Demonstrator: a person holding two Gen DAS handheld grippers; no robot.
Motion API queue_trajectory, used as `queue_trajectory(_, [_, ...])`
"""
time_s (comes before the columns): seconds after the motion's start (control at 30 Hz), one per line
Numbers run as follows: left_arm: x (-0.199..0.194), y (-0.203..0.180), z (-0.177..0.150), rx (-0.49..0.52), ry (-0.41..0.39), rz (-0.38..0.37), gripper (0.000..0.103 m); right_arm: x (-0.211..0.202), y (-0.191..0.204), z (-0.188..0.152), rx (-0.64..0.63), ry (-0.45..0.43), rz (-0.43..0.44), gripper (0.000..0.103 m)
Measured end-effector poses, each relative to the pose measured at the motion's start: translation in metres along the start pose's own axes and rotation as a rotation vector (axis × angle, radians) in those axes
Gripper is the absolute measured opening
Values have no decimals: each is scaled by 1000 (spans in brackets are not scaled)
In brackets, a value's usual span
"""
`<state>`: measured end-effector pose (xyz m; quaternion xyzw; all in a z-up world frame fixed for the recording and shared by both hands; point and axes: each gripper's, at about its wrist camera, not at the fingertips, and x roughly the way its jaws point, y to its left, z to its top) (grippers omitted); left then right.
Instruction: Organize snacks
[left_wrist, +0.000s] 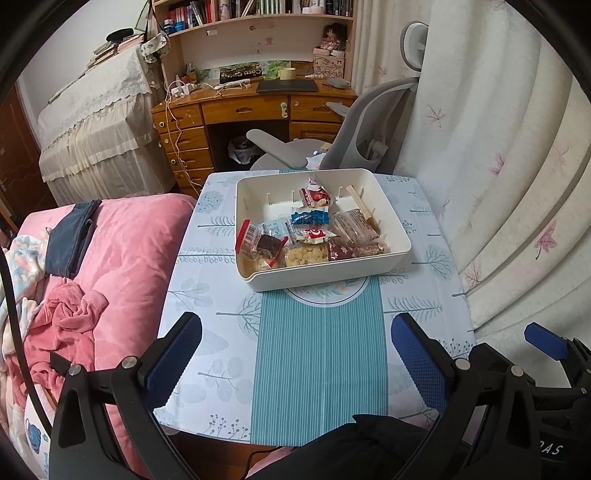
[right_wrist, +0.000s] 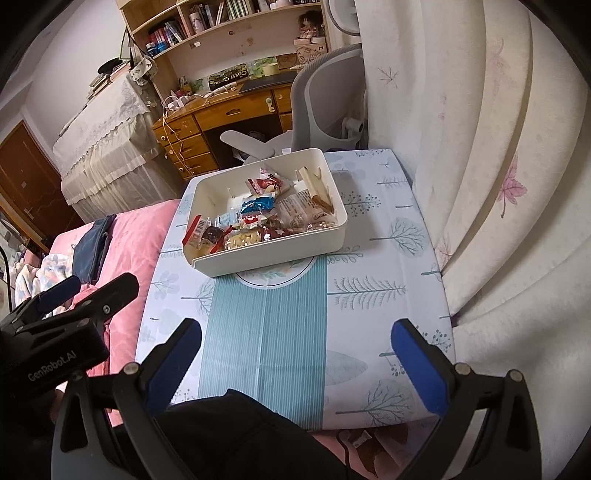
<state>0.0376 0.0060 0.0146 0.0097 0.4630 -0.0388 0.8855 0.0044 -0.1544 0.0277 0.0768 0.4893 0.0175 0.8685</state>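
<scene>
Both grippers (left_wrist: 295, 354) (right_wrist: 297, 354) gape short of bin (left_wrist: 369, 271).

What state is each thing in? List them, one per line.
left gripper: open, empty, above the table.
right gripper: open, empty.
white bin: upright on the table, lidless.
snack packets: sealed, jumbled inside the bin.
wooden divider: leaning inside the bin.

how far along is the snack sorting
Done: every snack packet seen here already sits in the white bin on the table, though in a loose pile. In hand: nothing; the left gripper and right gripper hover open and short of the bin. Left: probably sorting the pile between the bin's wooden dividers.
</scene>
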Motion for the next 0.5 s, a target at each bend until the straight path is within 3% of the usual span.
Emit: queue_trajectory(0.5, [1, 2, 1, -2, 4, 1, 102, 3, -5, 5, -3, 12, 1, 103])
